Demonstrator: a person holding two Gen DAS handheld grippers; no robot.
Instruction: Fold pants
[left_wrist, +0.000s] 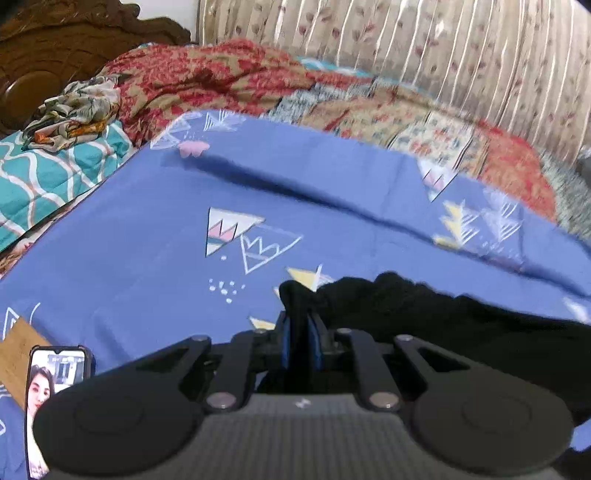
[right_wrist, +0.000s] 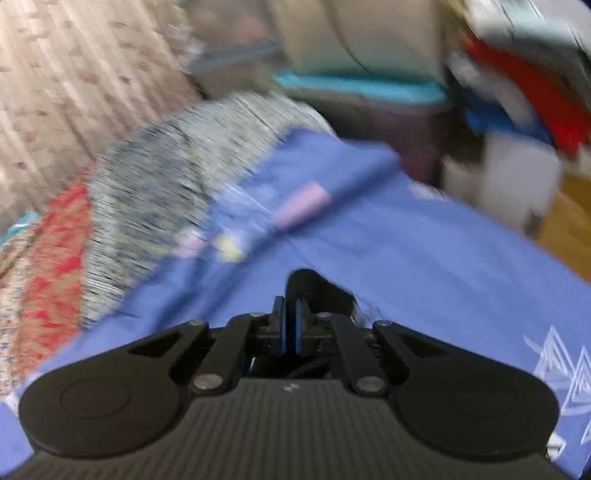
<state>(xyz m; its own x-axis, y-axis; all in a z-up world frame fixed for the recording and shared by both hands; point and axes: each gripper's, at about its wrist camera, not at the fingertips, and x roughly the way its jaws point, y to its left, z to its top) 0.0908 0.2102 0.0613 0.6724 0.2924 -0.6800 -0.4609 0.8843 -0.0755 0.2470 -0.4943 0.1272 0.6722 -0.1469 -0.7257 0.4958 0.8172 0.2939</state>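
Left gripper (left_wrist: 298, 317) pinches the black pants (left_wrist: 424, 314), jaws clamped on a bunched edge. Right gripper (right_wrist: 291, 314) grips dark cloth too, view blurred. A phone (left_wrist: 55, 387) lies near left on the blue bedsheet (left_wrist: 147, 258). The pants trail away rightward across it; patterned quilt (left_wrist: 229, 81) beyond.

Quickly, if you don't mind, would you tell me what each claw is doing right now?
Left claw: closed on a fold of the black pants.
Right claw: closed on black pants fabric; the view is blurred.
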